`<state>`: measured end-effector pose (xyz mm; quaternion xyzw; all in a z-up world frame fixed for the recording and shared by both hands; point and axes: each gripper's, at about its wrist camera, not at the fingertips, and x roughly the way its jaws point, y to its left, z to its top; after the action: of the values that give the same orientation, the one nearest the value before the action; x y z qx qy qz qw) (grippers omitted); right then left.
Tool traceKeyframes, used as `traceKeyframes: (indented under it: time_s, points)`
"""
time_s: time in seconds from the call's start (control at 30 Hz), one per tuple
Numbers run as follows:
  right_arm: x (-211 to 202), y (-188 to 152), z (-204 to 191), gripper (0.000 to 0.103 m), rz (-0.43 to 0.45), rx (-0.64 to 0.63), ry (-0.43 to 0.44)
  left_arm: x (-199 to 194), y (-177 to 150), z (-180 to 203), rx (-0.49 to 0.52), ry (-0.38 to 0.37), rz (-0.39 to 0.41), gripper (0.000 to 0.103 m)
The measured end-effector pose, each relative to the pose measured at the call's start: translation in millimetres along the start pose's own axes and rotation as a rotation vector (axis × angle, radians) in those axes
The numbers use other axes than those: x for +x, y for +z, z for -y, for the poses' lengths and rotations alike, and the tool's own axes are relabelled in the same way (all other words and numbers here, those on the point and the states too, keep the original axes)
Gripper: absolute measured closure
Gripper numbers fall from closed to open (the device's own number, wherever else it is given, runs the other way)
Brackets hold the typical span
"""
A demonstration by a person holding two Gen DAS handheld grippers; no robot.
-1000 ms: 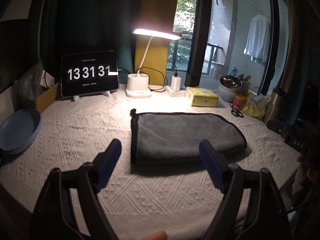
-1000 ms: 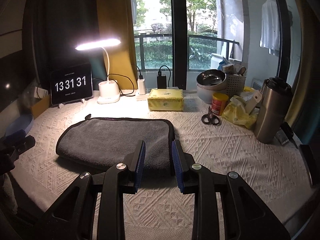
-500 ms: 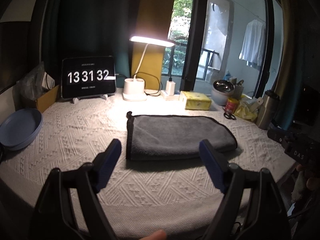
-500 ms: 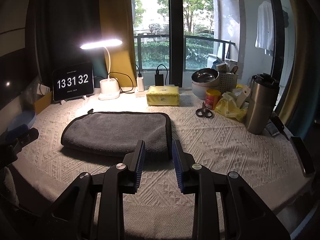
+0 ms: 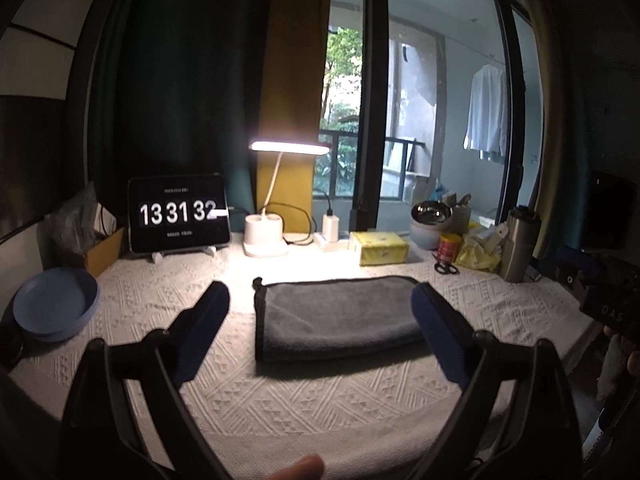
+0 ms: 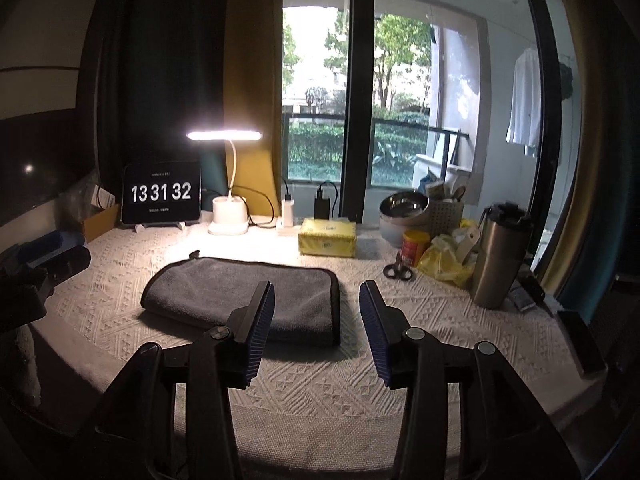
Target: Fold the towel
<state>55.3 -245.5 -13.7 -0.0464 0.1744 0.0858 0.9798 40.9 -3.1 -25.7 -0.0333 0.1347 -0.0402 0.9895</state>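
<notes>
Towel (image 5: 340, 316), grey with dark binding, lies folded into a flat rectangle on the white knitted tablecloth (image 5: 280, 392), in front of the lit desk lamp (image 5: 266, 236), where the light falls on it. Neither claw touches it: the left gripper (image 5: 320, 312) hangs spread wide and the right gripper (image 6: 316, 308) parted, both empty and held on the side of the towel away from the lamp, which suggests the folding is finished.
</notes>
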Motion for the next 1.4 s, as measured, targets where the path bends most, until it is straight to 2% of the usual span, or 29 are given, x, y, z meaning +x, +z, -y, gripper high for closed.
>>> traceKeyframes:
  time_s: [0.2, 0.9, 1.17, 1.4]
  points:
    - [-20.1, 10.3, 0.0, 0.054, 0.075, -0.005, -0.006, -18.1, 10.8, 5.4, 0.016, -0.006, 0.080, 0.006]
    - [-57.7, 33.8, -3.1, 0.052, 0.216, -0.031, -0.020, -66.8, 48.7, 3.5, 0.022, 0.046, 0.309, 0.004]
    - [-65.1, 42.8, -2.0, 0.045, 0.260, -0.024, -0.021, -75.8, 60.3, -0.5, 0.005, 0.039, 0.333, 0.004]
    - [-67.4, 46.2, -0.5, 0.044, 0.275, -0.014, -0.029, -79.3, 65.2, 0.6, 0.004, 0.059, 0.335, 0.004]
